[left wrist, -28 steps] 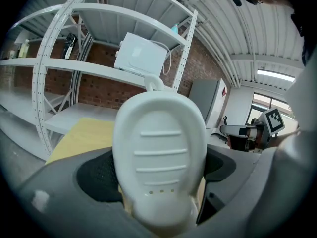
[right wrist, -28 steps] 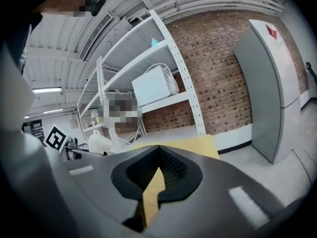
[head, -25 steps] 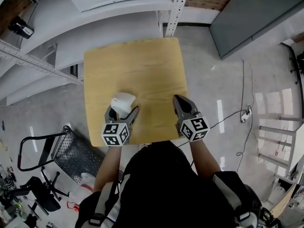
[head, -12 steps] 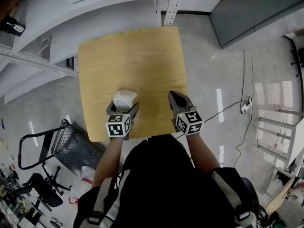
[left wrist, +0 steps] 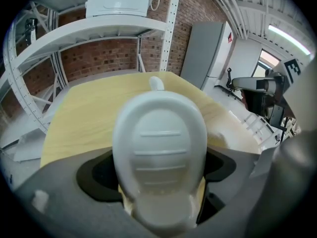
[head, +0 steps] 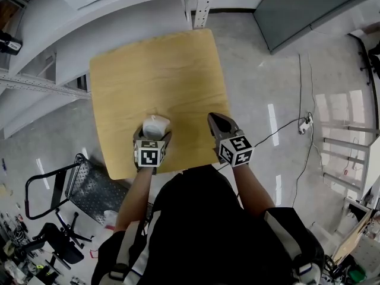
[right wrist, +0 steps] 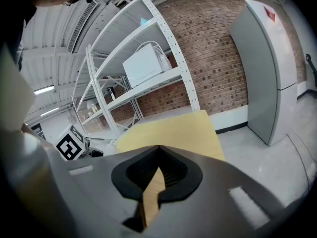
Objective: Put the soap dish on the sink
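Note:
A white oval soap dish (head: 155, 126) with ribbed grooves sits between the jaws of my left gripper (head: 153, 134), above the near part of a wooden table (head: 154, 76). In the left gripper view the soap dish (left wrist: 159, 150) fills the middle, and the left gripper (left wrist: 158, 182) is shut on its sides. My right gripper (head: 217, 122) hovers over the table's near right corner; in the right gripper view the right gripper (right wrist: 153, 182) has its tips together with nothing held. No sink shows in any view.
White metal shelving (head: 71, 34) stands behind and left of the table, with a white appliance (right wrist: 144, 63) on one shelf. A grey cabinet (head: 309, 5) is at the far right. Cables (head: 297, 129) run across the concrete floor. A black frame (head: 65, 195) stands at the near left.
The head view has shifted, so the table appears further left and more tilted. Both grippers sit a little further forward over the table. The left gripper still holds the soap dish.

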The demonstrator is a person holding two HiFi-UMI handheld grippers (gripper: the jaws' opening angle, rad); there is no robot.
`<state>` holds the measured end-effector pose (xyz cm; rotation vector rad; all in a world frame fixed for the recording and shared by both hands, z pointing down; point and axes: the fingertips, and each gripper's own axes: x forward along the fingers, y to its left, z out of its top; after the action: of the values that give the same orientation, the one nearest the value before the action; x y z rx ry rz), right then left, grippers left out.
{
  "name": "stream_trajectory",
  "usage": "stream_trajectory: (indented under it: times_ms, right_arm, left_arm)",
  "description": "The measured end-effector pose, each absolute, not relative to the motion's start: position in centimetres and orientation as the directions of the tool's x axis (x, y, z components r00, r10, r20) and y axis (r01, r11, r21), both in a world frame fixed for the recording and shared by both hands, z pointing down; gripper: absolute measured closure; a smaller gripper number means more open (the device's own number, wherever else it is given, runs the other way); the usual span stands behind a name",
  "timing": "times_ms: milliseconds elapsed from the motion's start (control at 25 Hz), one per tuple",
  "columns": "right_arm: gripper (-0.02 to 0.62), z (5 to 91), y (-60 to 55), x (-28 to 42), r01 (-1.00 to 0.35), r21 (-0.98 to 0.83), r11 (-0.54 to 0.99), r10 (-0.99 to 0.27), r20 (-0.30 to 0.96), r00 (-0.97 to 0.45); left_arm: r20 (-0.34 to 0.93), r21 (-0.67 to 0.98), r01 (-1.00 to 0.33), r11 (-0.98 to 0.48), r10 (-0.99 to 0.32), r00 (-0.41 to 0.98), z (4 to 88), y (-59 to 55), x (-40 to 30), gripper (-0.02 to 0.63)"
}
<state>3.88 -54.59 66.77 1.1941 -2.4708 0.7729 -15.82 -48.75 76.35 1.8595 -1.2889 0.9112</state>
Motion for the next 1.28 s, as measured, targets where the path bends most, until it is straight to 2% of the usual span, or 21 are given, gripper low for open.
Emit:
stream_trajectory:
  times_ms: [280,800,1000,1280]
  right_arm:
    - [0.589,66.4,-54.4,4.0,-0.778,-0.36,0.514,-0.628,0.46,-0.628]
    - [0.589,65.5,-54.5,4.0,-0.772,-0.358,0.524,-0.634,0.442,-0.635]
    - [0.589,65.3,-54.3,3.9,-0.767,-0.355,0.534,-0.63,0.437,-0.641]
    - [0.589,64.0,-54.4,4.0,-0.763,-0.361,0.536,-0.647,0.405,-0.646]
  left_arm:
    - [0.886,0.075,-0.958,-0.276,-0.422,0.191,78.8,-48.6,-16.5,0.138]
    - [0.918,0.091,-0.958,-0.27,-0.35,0.186,79.5,-48.8,-16.2,0.133]
    - [0.899,0.144,-0.956,-0.257,-0.369,0.235,78.8,-49.2,-16.0,0.097]
    - [0.856,0.211,-0.93,-0.301,-0.402,0.324,75.9,-49.4,-15.7,0.097]
